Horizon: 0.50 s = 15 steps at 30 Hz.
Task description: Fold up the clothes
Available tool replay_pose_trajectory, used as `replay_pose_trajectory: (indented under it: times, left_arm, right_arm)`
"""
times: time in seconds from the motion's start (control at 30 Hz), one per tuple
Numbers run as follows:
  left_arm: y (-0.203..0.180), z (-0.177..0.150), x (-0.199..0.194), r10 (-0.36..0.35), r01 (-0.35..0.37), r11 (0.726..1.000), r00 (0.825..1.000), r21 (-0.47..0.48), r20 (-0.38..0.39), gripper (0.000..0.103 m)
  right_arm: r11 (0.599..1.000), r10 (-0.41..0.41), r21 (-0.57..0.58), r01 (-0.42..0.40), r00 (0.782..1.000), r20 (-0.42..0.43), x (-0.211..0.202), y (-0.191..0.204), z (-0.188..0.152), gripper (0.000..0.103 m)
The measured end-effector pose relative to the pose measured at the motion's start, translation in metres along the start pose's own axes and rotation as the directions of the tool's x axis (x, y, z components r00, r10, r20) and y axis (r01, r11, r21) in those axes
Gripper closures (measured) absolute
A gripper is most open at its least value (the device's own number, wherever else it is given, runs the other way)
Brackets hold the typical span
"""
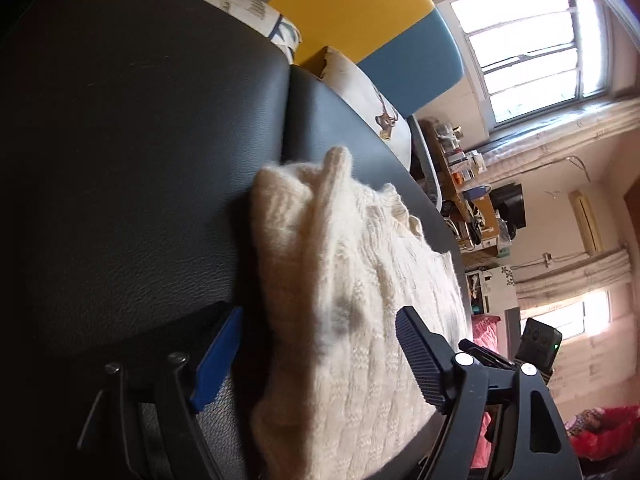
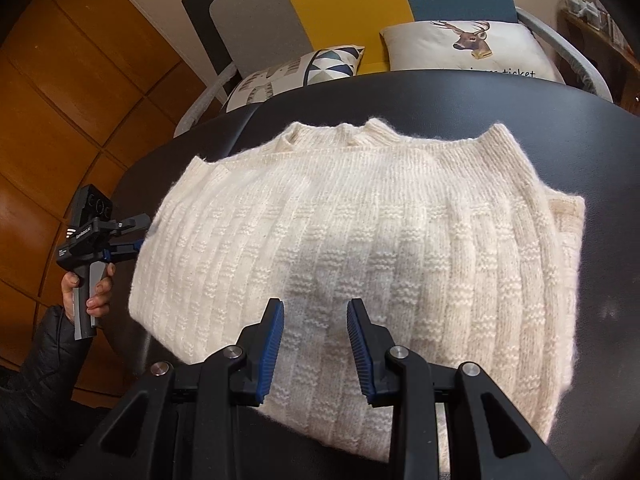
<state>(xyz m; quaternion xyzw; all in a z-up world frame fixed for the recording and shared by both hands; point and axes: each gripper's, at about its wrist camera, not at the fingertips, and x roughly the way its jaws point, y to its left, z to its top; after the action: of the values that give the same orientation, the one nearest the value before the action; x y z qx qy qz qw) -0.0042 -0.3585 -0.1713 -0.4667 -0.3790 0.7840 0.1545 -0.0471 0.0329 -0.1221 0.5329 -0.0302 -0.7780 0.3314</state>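
Note:
A cream knitted sweater (image 2: 360,232) lies folded into a thick rectangle on a black leather surface (image 2: 600,152). My right gripper (image 2: 316,312) hangs open just above the sweater's near edge, with nothing between its blue pads. My left gripper (image 1: 320,320) is open at the sweater's left edge, its jaws wide on either side of the folded knit (image 1: 352,280), one low by the leather, one above. In the right wrist view the left gripper (image 2: 138,240) shows at the sweater's left side, held by a hand.
Two printed cushions (image 2: 468,52) and a grey, yellow and blue chair back (image 2: 340,8) stand behind the black surface. A wooden panelled floor (image 2: 60,100) lies to the left. Shelves with clutter (image 1: 468,184) and windows (image 1: 532,56) show beyond the surface.

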Motion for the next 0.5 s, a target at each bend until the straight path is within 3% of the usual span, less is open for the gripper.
replay_pose_trajectory:
  times: [0.37, 0.43, 0.5]
  left_arm:
    - [-0.022, 0.006, 0.035, 0.013, -0.01, 0.987, 1.0, 0.159, -0.016, 0.02]
    - [-0.022, 0.003, 0.039, 0.029, -0.028, 0.983, 1.0, 0.183, -0.006, 0.056]
    - [-0.018, 0.002, 0.04, 0.021, -0.021, 0.987, 1.0, 0.159, 0.001, 0.075]
  right_arm:
    - [0.993, -0.104, 0.046, 0.104, 0.995, -0.006, -0.004, -0.029, 0.008, 0.07]
    - [0.99, -0.131, 0.04, 0.132, 0.991, -0.015, -0.003, -0.033, 0.008, 0.07]
    - [0.988, -0.152, 0.037, 0.153, 0.988, -0.015, -0.004, -0.036, 0.007, 0.07]
